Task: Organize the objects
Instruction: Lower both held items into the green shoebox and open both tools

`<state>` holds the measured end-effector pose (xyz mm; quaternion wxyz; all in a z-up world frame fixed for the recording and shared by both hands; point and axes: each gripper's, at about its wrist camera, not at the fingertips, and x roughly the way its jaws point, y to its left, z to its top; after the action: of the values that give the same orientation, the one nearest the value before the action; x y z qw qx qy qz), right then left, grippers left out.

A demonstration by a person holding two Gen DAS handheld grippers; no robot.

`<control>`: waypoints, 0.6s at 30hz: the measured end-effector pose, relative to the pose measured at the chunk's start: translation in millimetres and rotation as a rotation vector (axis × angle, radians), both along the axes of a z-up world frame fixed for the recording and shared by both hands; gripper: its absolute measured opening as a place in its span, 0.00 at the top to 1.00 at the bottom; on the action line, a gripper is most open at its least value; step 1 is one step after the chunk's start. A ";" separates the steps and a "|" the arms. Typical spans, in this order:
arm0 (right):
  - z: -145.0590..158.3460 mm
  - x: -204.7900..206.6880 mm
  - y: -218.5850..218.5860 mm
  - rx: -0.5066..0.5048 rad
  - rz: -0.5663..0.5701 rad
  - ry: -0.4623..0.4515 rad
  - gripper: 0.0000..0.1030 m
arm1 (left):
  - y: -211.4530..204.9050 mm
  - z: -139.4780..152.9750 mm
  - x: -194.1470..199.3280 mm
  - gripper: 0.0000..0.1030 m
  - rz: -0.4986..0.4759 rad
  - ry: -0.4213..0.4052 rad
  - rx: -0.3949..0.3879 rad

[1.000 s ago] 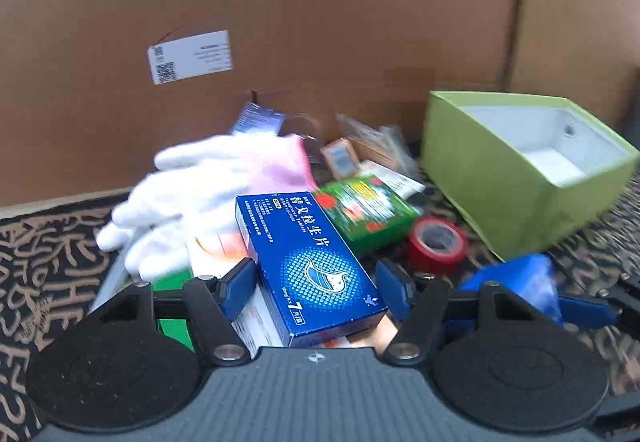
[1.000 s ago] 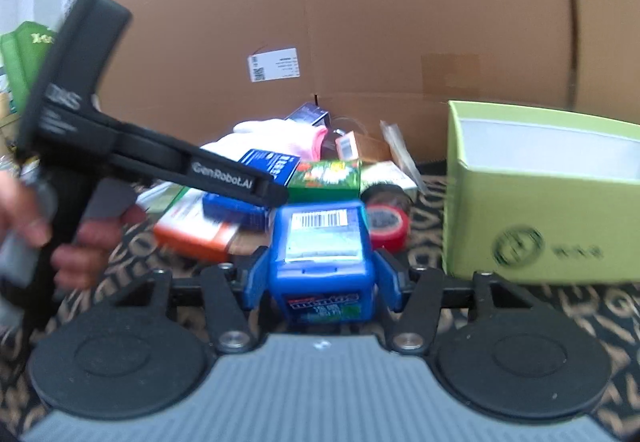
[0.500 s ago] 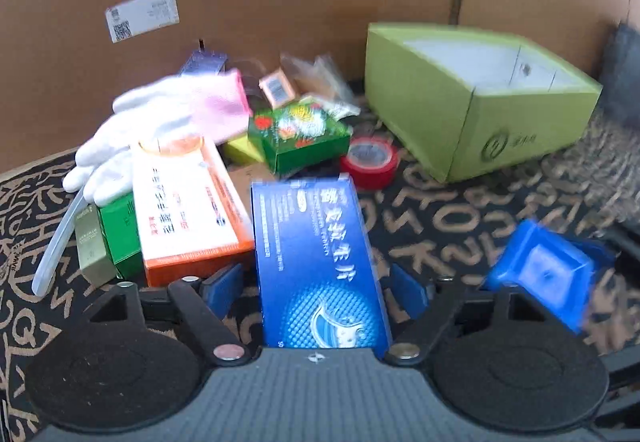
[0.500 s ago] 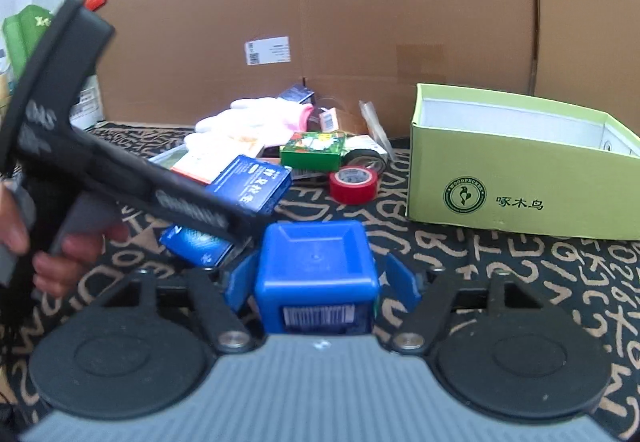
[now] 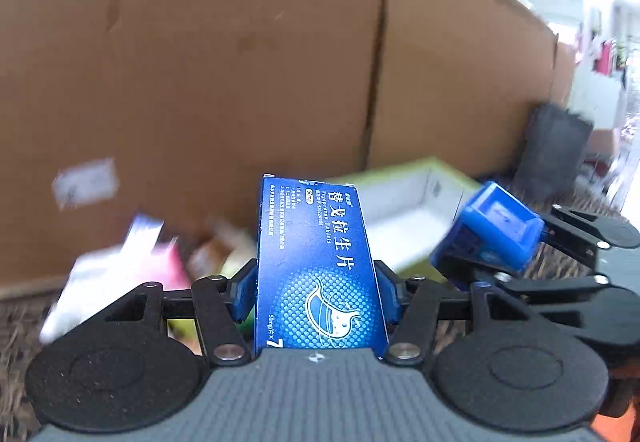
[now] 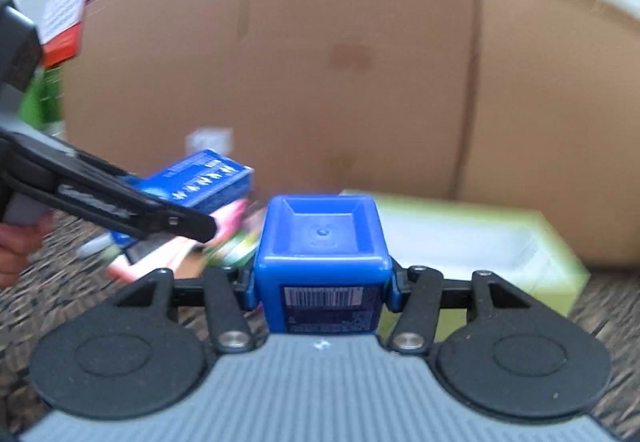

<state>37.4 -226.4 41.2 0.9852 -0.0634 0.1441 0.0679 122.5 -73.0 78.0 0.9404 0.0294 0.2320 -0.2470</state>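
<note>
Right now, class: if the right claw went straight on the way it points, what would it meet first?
Probably the open green box: it lies just ahead of the right claw, beyond the blue container it holds. Blur leaves depth uncertain.

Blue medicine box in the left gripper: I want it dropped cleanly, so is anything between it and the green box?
Nothing visible blocks it. The blue medicine box is clamped in the left gripper, and the open green box lies just beyond. The right gripper, holding the blue container, hangs to the right.
</note>
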 end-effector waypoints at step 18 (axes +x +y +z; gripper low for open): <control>-47.8 186.9 -88.3 -0.059 -0.211 0.386 0.47 | -148.7 -55.3 169.7 0.40 0.002 0.150 0.135</control>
<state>224.3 -314.7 -6.5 0.9387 -0.0624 0.3377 -0.0288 292.2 -221.7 22.7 0.9165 0.0741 0.3177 -0.2315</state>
